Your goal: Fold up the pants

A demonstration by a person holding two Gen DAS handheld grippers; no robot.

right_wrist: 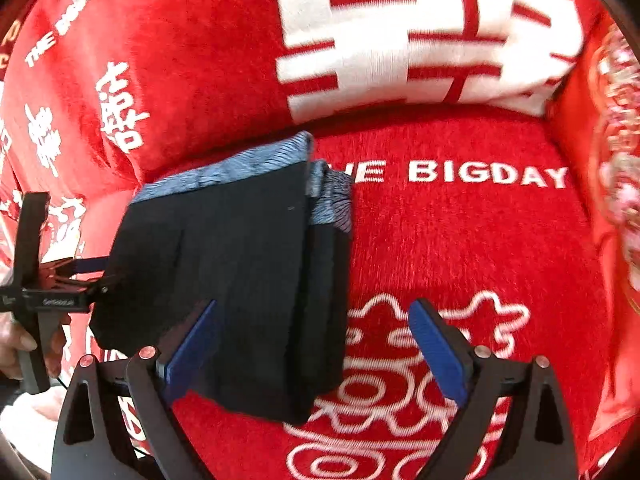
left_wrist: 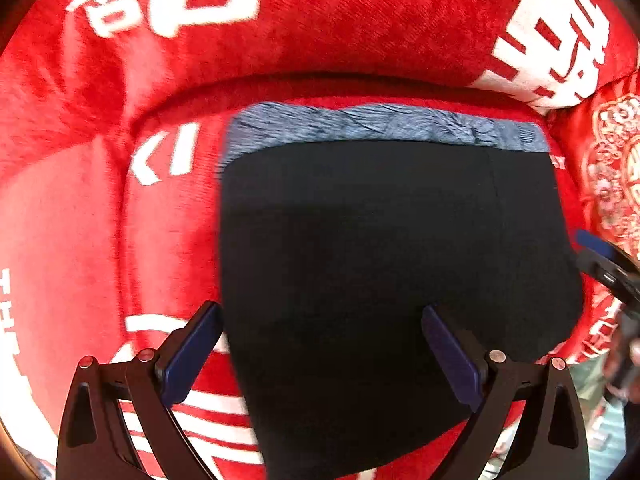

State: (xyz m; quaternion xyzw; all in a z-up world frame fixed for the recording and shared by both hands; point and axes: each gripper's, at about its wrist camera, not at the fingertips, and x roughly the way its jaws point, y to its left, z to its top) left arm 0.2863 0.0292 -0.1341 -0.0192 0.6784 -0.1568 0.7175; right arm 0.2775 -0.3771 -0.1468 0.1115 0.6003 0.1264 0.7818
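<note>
The black pants (left_wrist: 380,260) lie folded in a compact stack on a red sofa seat, with a blue-grey patterned waistband (left_wrist: 380,126) along the far edge. In the right wrist view the stack (right_wrist: 240,272) shows several layers. My left gripper (left_wrist: 322,344) is open above the near edge of the stack, holding nothing; it also shows at the stack's left side in the right wrist view (right_wrist: 86,276). My right gripper (right_wrist: 314,340) is open over the stack's right edge, empty; its tip shows at the right edge of the left wrist view (left_wrist: 604,256).
The sofa is covered in red plush fabric (right_wrist: 460,240) with white lettering. A red back cushion (right_wrist: 400,40) rises behind the seat. A red embroidered cushion (left_wrist: 612,168) stands at the right. A person's hand (right_wrist: 24,340) holds the left gripper's handle.
</note>
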